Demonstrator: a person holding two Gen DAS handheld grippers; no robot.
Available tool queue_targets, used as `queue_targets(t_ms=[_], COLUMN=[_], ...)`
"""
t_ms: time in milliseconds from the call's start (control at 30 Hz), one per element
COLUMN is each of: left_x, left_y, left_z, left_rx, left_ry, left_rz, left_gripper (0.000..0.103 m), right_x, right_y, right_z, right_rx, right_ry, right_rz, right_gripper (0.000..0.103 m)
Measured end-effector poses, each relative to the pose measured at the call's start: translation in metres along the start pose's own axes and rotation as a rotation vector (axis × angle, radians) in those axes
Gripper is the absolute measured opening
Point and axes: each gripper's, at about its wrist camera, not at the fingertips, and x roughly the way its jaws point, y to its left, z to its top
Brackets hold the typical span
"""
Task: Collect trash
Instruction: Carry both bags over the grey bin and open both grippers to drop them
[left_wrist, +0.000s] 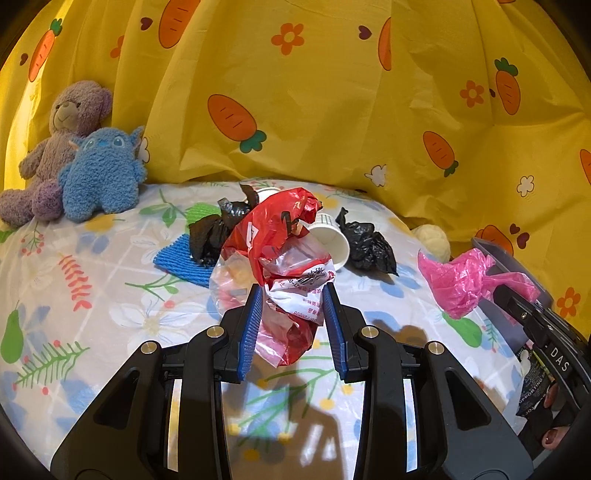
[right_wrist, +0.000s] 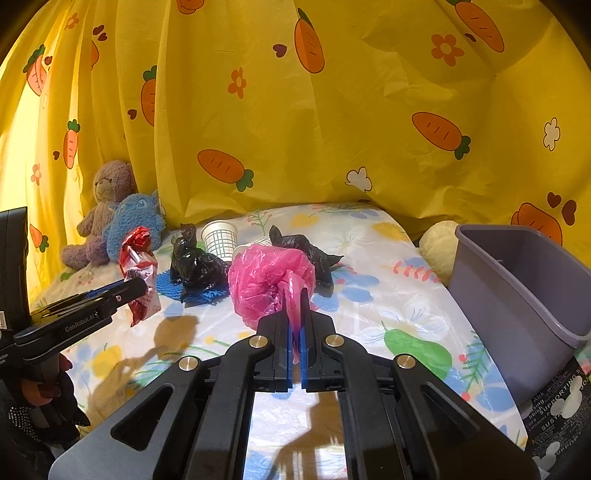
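Observation:
My left gripper (left_wrist: 293, 295) is shut on a crumpled red and white plastic bag (left_wrist: 284, 236) and holds it above the bed; it also shows in the right wrist view (right_wrist: 138, 273). My right gripper (right_wrist: 294, 299) is shut on a pink plastic bag (right_wrist: 269, 280), also seen in the left wrist view (left_wrist: 458, 280). A grey bin (right_wrist: 517, 295) stands at the right. On the bed lie two black bags (right_wrist: 195, 262) (right_wrist: 306, 251), two paper cups (right_wrist: 219, 236) (left_wrist: 332, 240) and a blue mesh piece (left_wrist: 177, 258).
A floral bedsheet (right_wrist: 388, 295) covers the surface. A purple teddy bear (left_wrist: 55, 147) and a blue plush toy (left_wrist: 103, 173) sit at the back left. A cream plush (right_wrist: 439, 247) lies behind the bin. A yellow carrot-print curtain (left_wrist: 332, 92) hangs behind.

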Motion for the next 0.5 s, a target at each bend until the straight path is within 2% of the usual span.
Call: queue_targets(t_ms=[500], left_x=[0.004], left_y=[-0.051], left_z=[0.013], left_rx=[0.081], left_ry=[-0.003], left_rz=[-0.07], left_gripper=[0.033], right_x=[-0.021], right_y=[-0.036], right_z=[0.005], right_rx=[0.032], right_ry=[-0.049], right_rz=[-0.078], right_gripper=[0.004])
